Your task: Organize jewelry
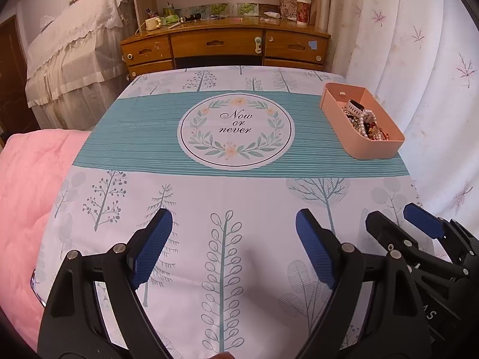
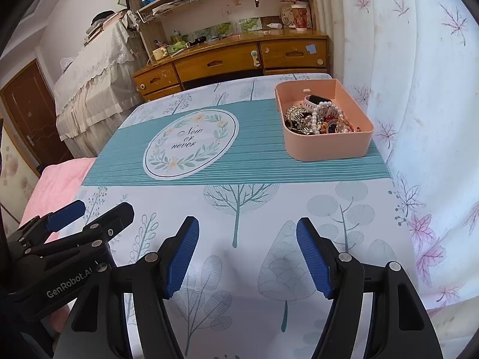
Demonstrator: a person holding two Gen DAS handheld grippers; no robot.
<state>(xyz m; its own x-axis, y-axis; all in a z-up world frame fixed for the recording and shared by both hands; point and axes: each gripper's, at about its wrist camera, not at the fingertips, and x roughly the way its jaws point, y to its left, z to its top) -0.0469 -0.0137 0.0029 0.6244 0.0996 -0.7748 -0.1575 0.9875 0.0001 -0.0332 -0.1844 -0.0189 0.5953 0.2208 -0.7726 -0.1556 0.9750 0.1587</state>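
Observation:
A pink plastic box [image 1: 372, 146] [image 2: 329, 146] stands at the far right of the table, on the teal band of the cloth. Inside lies a tangled heap of jewelry [image 1: 363, 124] [image 2: 314, 118]: pearl strands, gold pieces, beads and a watch with a pale strap [image 2: 315, 100]. My left gripper [image 1: 233, 227] hovers open over the near part of the cloth, nothing between its blue pads. My right gripper [image 2: 247, 233] is open too, empty, just right of the left one and well short of the box. Each gripper shows in the other's view, the right gripper [image 1: 398, 218] and the left gripper [image 2: 98, 209].
The table [image 1: 239, 197] wears a white tree-print cloth with a teal stripe and a round "Now or never" emblem [image 1: 236, 130]. A pink quilt [image 1: 27, 197] lies to the left, a curtain [image 2: 419, 89] hangs right, and a cluttered wooden desk [image 1: 224, 45] stands behind.

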